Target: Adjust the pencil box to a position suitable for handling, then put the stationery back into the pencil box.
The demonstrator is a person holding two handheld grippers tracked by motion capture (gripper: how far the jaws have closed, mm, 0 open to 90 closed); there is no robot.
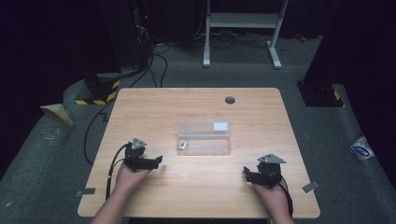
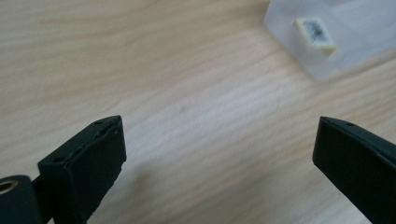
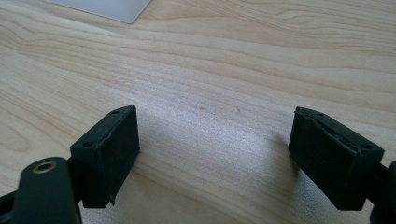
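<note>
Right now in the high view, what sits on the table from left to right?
left gripper → small tag → clear bag → right gripper

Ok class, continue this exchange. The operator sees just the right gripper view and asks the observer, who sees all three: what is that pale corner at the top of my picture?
Observer: It is a corner of a clear flat container lying in the middle of the table.
Operator: Is anything with it?
Observer: Yes, a small white labelled piece seems to lie inside, at the corner nearest the left tongs.
Operator: Do those tongs hold anything?
Observer: No, they stand open over bare wood, short of the container.
</note>
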